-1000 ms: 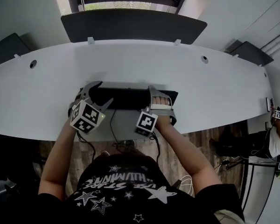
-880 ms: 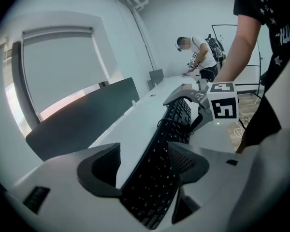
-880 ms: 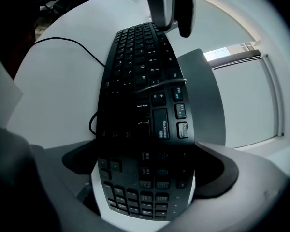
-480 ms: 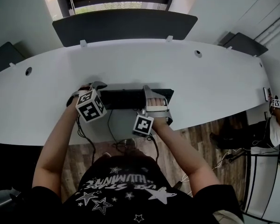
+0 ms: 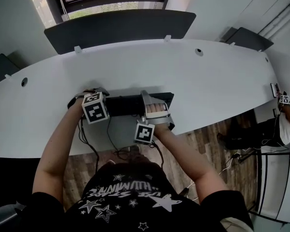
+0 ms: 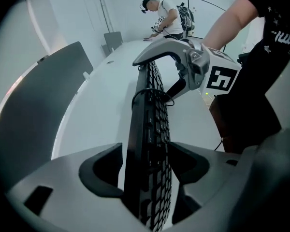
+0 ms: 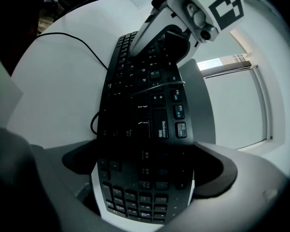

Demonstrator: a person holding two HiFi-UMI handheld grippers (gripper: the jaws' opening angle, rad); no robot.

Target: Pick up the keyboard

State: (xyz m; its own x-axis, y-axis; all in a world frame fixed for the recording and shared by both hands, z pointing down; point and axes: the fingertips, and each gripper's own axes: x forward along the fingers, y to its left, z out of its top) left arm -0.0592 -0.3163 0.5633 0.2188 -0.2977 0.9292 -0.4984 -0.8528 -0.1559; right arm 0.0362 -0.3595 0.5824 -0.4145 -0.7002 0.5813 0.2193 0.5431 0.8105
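Observation:
A black keyboard (image 5: 125,104) lies near the front edge of the white desk (image 5: 208,81). My left gripper (image 5: 94,94) points steeply down at its left end. In the left gripper view the keyboard (image 6: 152,115) runs edge-on between the wide jaws of the left gripper (image 6: 146,163), with a thin gap at one pad. My right gripper (image 5: 157,109) is at the keyboard's right end. There the number-pad end of the keyboard (image 7: 145,105) fills the space between the pads of the right gripper (image 7: 145,173), which touch its front and back edges.
The keyboard's cable (image 5: 111,134) drops over the desk's front edge. A dark divider panel (image 5: 121,25) stands along the desk's far side below a window. Another person (image 5: 287,115) works at the far right end. Wooden floor shows in front of the desk.
My left gripper has come down and rolled over the keyboard's left end, and its marker cube has turned with it. The right gripper has stayed on the right end.

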